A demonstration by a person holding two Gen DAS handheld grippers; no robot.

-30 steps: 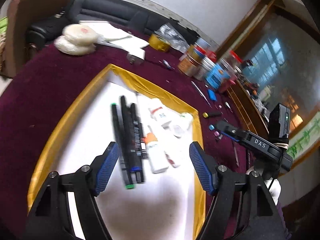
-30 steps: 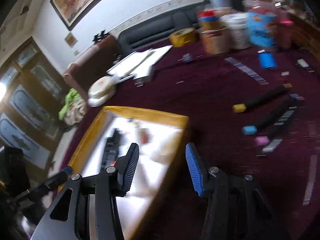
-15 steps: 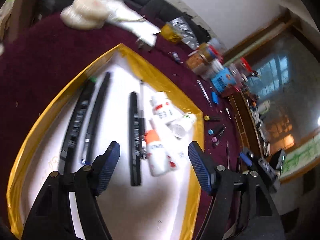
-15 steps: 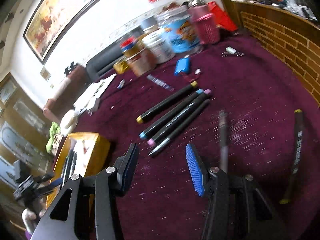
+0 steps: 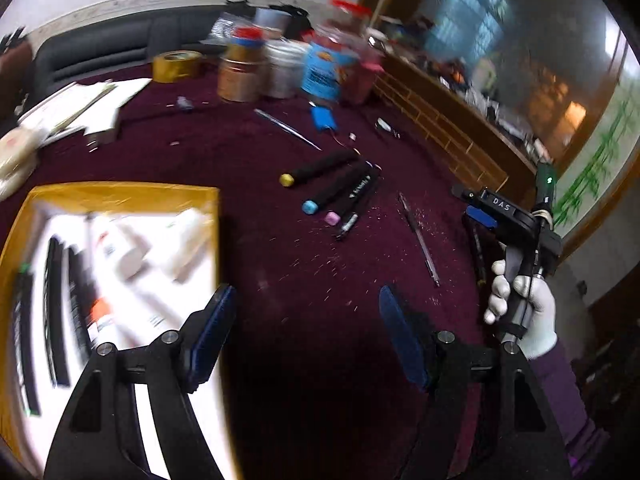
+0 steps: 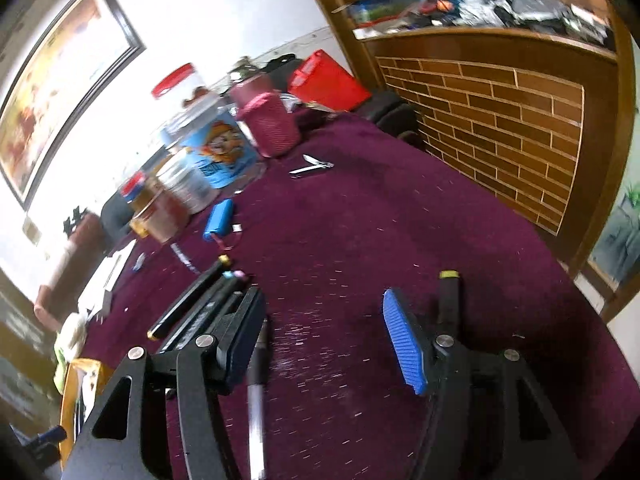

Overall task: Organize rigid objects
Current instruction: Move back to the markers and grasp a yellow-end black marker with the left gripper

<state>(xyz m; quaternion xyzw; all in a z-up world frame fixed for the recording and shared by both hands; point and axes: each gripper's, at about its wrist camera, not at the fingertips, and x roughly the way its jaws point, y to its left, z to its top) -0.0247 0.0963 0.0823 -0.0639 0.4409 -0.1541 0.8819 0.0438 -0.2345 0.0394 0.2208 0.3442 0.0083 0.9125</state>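
Observation:
My left gripper [image 5: 306,336] hovers over bare purple cloth beside the yellow-rimmed tray [image 5: 120,192]; its jaws stand wide, opening slightly, with nothing between them. The tray holds black markers [image 5: 56,304] and white glue bottles [image 5: 128,252]. Beyond lie three markers with yellow [image 5: 316,170], blue and pink caps, and a thin pen [image 5: 420,240]. A gloved hand [image 5: 528,304] holds my right gripper [image 5: 468,204] at the right. In the right wrist view, the right gripper [image 6: 324,340] has its jaws opening, empty. A silver pen [image 6: 256,400] lies by its left finger, a yellow-capped black marker [image 6: 448,296] behind its right one.
Jars and tins [image 5: 280,68] stand at the back of the table with a tape roll [image 5: 178,65], papers [image 5: 80,108] and a blue flat object [image 6: 218,220]. Metal clippers [image 6: 310,166] lie near a pink cup [image 6: 268,124]. A brick-patterned wooden wall [image 6: 500,120] borders the right.
The left view swung right, from over the tray to the cloth beside it. My right gripper travelled right, past the group of markers to the silver pen, and its jaws widened.

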